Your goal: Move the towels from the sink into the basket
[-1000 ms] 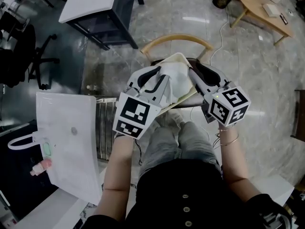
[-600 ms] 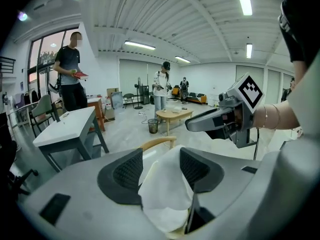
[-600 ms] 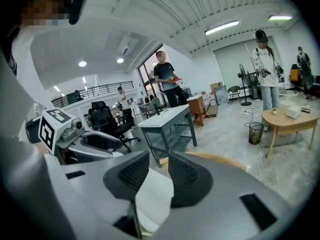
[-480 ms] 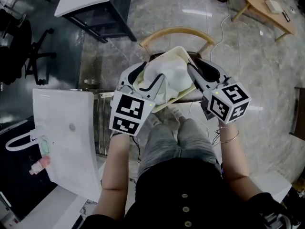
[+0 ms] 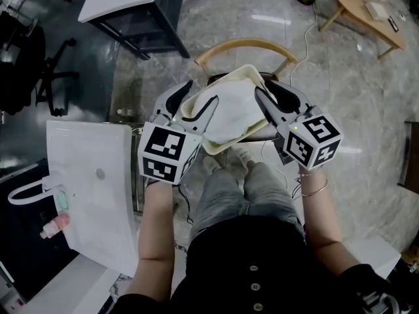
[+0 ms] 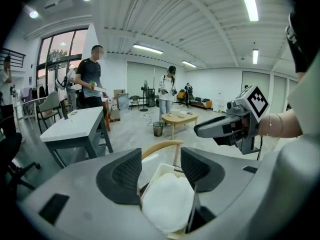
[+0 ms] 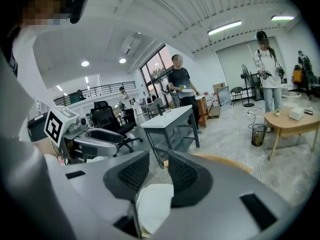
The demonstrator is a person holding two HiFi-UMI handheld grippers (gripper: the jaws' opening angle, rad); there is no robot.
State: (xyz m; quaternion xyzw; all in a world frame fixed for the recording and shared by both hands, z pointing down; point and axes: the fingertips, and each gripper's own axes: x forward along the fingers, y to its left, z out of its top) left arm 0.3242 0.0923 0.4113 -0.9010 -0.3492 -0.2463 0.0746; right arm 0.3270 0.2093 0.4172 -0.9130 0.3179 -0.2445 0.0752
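We are just opening the left gripper [image 6: 160,156], freeing the towel [image 5: 229,113] in the basket [image 5: 243,71]. We are holding the right gripper [image 7: 157,159] slightly parted, empty.

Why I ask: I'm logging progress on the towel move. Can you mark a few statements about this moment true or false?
1. The white towel lies over the cream basket. True.
2. The left gripper is clamped on the towel. False: its jaws have just been opening and stand apart. The towel is below and between them, and the pads do not press on it.
3. The towel is in the sink. False: no towel shows in the sink at the person's left.
4. The basket sits on a chair with a curved wooden back. True.
5. The right gripper holds a pink bottle. False: the bottle lies by the sink's edge.
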